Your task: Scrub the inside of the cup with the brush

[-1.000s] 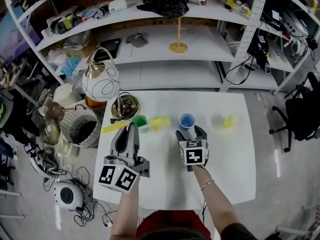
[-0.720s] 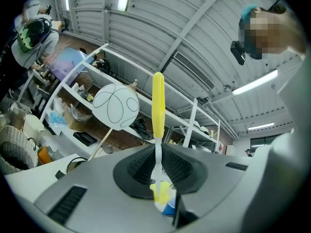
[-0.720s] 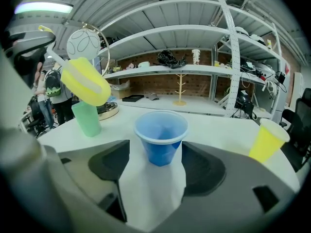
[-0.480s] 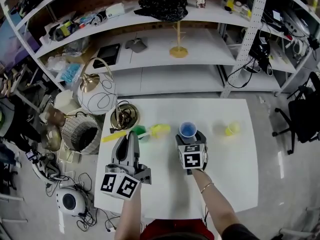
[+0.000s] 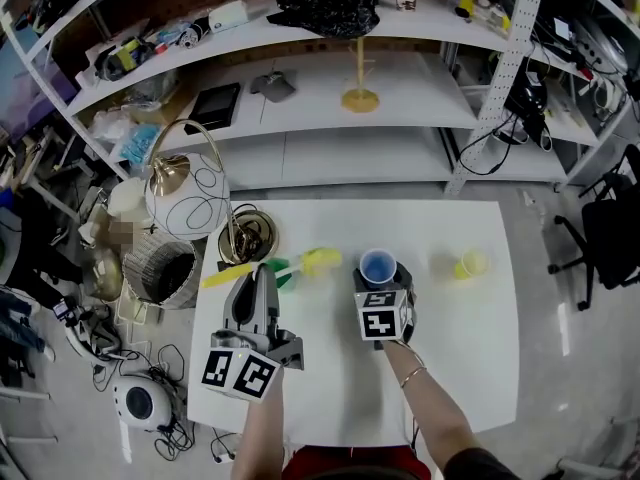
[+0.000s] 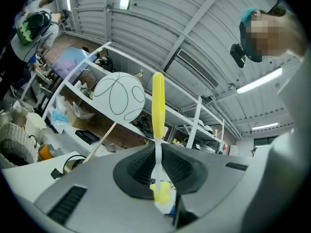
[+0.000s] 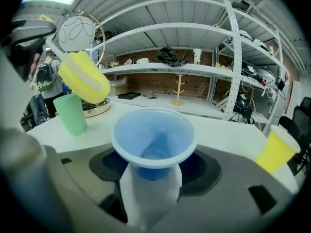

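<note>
My right gripper (image 5: 382, 284) is shut on a blue cup (image 5: 377, 265), held upright with its mouth open upward; in the right gripper view the blue cup (image 7: 154, 140) sits between the jaws of the right gripper (image 7: 153, 166). My left gripper (image 5: 258, 286) is shut on the white neck of a yellow brush (image 5: 320, 260), whose head points right, just left of the cup and outside it. The left gripper view shows the brush (image 6: 158, 106) pinched in the left gripper (image 6: 156, 152). The brush head (image 7: 83, 79) hangs left of the cup's rim.
A green cup (image 7: 71, 113) stands on the white table (image 5: 450, 348) behind the brush; a yellow cup (image 5: 468, 264) lies at the right. A globe lamp (image 5: 187, 190) with a brass base (image 5: 246, 236) occupies the table's far left corner. A wicker basket (image 5: 163, 263) sits beside the table.
Both grippers keep their holds. The brush head and the blue cup have shifted only slightly, still side by side; the head camera has drifted a little.
</note>
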Tool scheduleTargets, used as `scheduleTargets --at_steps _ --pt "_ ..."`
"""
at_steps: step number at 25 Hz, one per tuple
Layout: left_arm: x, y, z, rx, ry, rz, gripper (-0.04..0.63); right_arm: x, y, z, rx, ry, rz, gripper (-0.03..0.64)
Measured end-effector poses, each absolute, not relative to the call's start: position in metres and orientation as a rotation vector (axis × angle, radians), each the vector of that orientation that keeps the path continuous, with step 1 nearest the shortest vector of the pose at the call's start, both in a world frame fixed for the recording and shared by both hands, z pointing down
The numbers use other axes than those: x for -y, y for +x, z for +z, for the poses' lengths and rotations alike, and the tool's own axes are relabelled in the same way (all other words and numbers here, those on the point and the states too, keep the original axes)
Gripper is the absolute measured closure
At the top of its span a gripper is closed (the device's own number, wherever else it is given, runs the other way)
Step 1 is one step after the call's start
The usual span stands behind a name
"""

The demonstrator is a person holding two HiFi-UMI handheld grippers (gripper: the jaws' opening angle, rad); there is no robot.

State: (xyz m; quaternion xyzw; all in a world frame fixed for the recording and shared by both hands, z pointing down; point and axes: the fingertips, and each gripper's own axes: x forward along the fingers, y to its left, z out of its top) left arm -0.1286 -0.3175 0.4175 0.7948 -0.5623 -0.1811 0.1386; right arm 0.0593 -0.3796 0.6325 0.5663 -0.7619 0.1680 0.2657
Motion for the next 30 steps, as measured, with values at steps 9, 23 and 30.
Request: scheduleTargets --at_steps 9,23,30 --pt "0.317 -0.120 0.412 1.600 2.320 -0.544 0.549 0.378 0.063 0.624 2.067 1.515 0.394 0.318" --pt "0.271 -0.113 0.365 1.496 2.435 -0.630 0.549 0.338 0.056 0.577 2.004 1.567 0.134 0.318" --pt "0.236 -0.112 0.336 1.435 2.490 -0.688 0.549 0.312 0.055 0.541 1.987 1.623 0.046 0.318"
